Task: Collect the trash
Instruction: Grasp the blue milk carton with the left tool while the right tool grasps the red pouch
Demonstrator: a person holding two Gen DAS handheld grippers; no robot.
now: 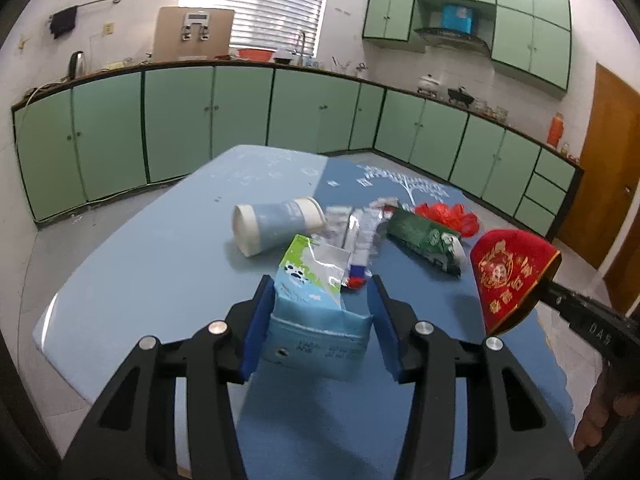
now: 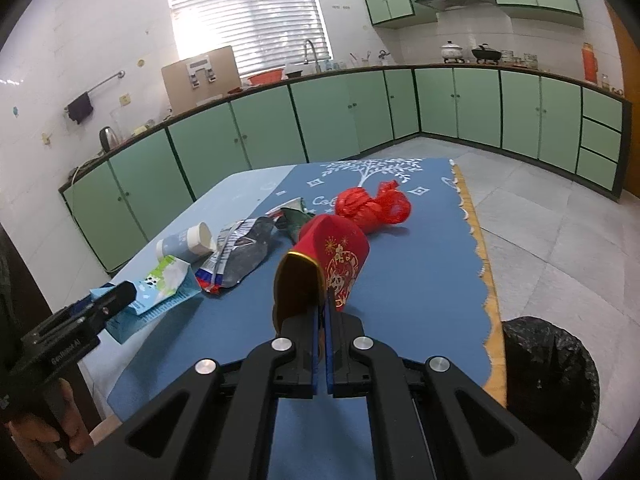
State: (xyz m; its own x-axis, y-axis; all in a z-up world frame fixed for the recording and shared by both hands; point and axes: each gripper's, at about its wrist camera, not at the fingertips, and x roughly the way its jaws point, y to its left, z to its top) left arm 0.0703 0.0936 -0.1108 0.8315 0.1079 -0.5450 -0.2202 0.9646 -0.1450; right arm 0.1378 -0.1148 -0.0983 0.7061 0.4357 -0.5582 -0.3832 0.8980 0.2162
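A flattened blue and green milk carton (image 1: 312, 312) lies on the blue table (image 1: 168, 264); my left gripper (image 1: 320, 320) stands with its jaws on either side of it, and whether the pads press it does not show. The carton also shows in the right wrist view (image 2: 156, 296). My right gripper (image 2: 323, 312) is shut on a red and gold paper box (image 2: 328, 264), held above the table; the box also shows in the left wrist view (image 1: 508, 276). A paper cup (image 1: 276, 224), a silver wrapper (image 2: 244, 252), a green packet (image 1: 424, 240) and a red plastic bag (image 2: 372, 208) lie beyond.
A black-lined trash bin (image 2: 548, 384) stands on the floor off the table's right front corner. Green kitchen cabinets (image 1: 240, 116) run along the walls. The table's right edge has a scalloped yellow trim (image 2: 484, 264).
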